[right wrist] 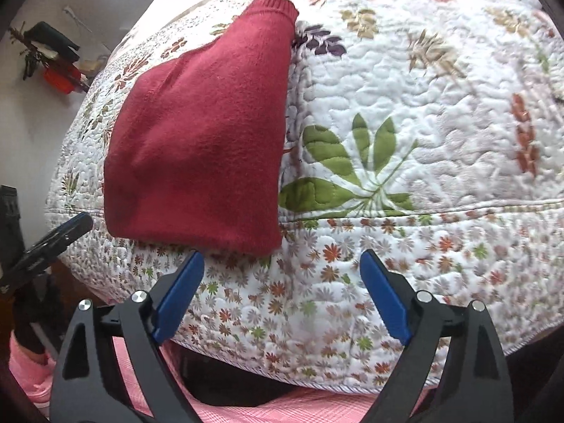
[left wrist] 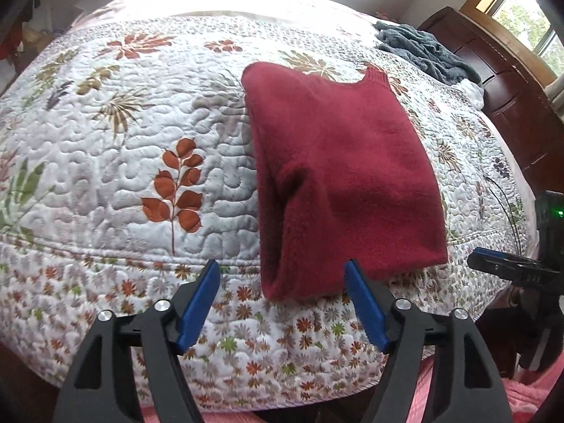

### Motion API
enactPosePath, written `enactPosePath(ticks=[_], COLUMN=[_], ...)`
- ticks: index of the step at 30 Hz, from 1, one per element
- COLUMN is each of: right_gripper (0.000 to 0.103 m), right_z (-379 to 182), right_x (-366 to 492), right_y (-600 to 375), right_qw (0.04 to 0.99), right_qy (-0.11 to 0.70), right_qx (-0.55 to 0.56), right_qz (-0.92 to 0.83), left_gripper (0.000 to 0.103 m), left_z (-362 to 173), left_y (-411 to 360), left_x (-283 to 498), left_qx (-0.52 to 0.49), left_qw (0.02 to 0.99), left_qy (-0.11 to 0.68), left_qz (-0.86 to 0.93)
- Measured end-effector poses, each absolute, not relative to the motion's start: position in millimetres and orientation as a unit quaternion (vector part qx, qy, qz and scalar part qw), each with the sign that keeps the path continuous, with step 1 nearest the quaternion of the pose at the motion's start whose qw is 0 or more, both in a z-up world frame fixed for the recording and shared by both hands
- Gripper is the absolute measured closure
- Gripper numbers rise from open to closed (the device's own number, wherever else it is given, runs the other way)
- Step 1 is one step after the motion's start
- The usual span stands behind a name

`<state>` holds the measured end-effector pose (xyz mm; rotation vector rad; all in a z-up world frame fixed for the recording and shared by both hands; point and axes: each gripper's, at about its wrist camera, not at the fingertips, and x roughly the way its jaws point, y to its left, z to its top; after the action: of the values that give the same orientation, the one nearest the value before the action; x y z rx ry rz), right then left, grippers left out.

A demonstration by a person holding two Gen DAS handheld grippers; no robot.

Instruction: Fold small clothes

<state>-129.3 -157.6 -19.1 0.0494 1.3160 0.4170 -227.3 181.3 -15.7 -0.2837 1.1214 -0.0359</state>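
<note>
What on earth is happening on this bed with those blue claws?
A person is folding small clothes with a hand-held claw in each hand. A red sweater lies folded on the flowery quilt, near its front edge. Both claws are open and holding nothing: the left claw hovers just in front of the sweater's near edge, and the right claw is near its right corner. A grey blanket is bunched at the far side of the bed.

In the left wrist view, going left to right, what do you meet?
Orange leaf print on the floral quilt → folded red sweater → grey towel → dark wooden headboard → right hand-held gripper at the frame edge.
</note>
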Motion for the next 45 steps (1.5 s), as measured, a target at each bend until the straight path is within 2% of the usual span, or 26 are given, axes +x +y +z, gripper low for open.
enactPosePath(ticks=[18,45], right_gripper=[0.008,0.004], right_z=[29.7,88.7], right_x=[-170.9,-195.8], right_y=[-131.7,-107.0], right_qw=[0.8,0.838], right_qy=[0.578,0.528], right_qx=[-0.041,-0.087], right_qz=[0.155,0.107], left_gripper=[0.013,0.012], left_z=[24.0,75.7], left_y=[158.1,133.7], left_x=[-263.8,-284.6], left_qx=[-0.085,-0.052], left_qw=[0.849,0.872], left_qy=[0.519,0.481], left_qz=[0.046,0.072])
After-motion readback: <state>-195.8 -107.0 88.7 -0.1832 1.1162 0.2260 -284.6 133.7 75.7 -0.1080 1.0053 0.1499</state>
